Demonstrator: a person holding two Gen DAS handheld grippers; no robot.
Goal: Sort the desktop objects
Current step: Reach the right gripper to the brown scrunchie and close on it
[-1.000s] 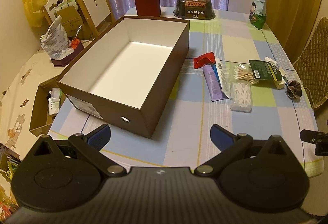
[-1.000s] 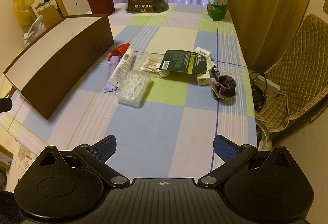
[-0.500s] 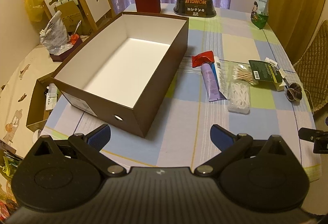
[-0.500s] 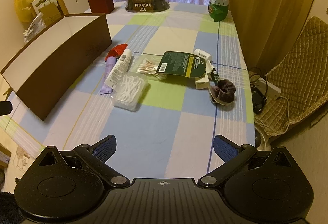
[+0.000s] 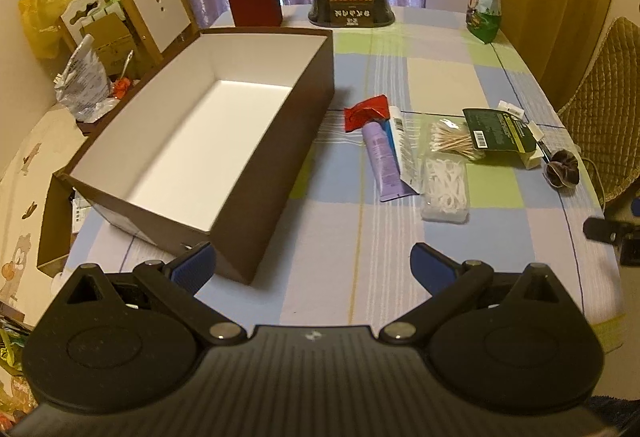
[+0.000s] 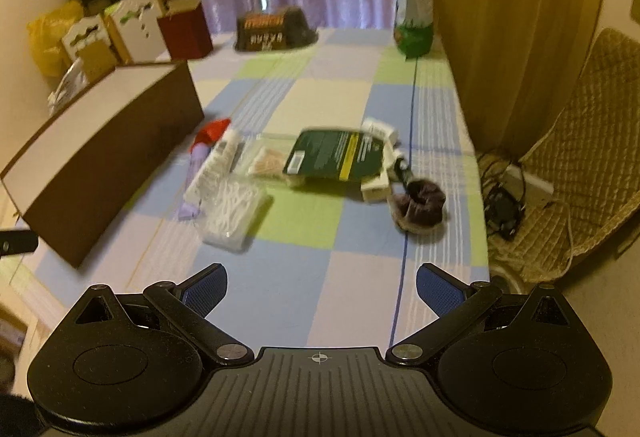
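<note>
Brown cardboard, white inside, forms the big open-topped box (image 5: 208, 141) that stands empty at about ten o'clock from the left tool (image 5: 310, 265), on the pastel checked cloth of the counter (image 5: 360, 237). That tool hovers level above the counter's near edge, its blue-padded fingers (image 5: 194, 265) spread wide and holding nothing; the left pad sits just in front of the box's near corner.

At one o'clock from it lies the loose clutter: a crumpled red wrapper (image 5: 366, 112), a lilac squeeze tube (image 5: 384, 163) touching a white tube (image 5: 400, 141), a clear bag of cotton swabs (image 5: 450, 139), a clear plastic case of white floss picks (image 5: 446, 189), a dark green card package (image 5: 500, 131) and a dark velvet scrunchie (image 5: 563, 173) at the far right.

The right tool (image 6: 320, 293) also hangs over the near edge, tilted slightly down, fingers (image 6: 438, 293) wide apart and empty. Its view is motion-blurred; the scrunchie (image 6: 420, 205) lies at about one o'clock, the floss case (image 6: 234, 213) at eleven.
</note>
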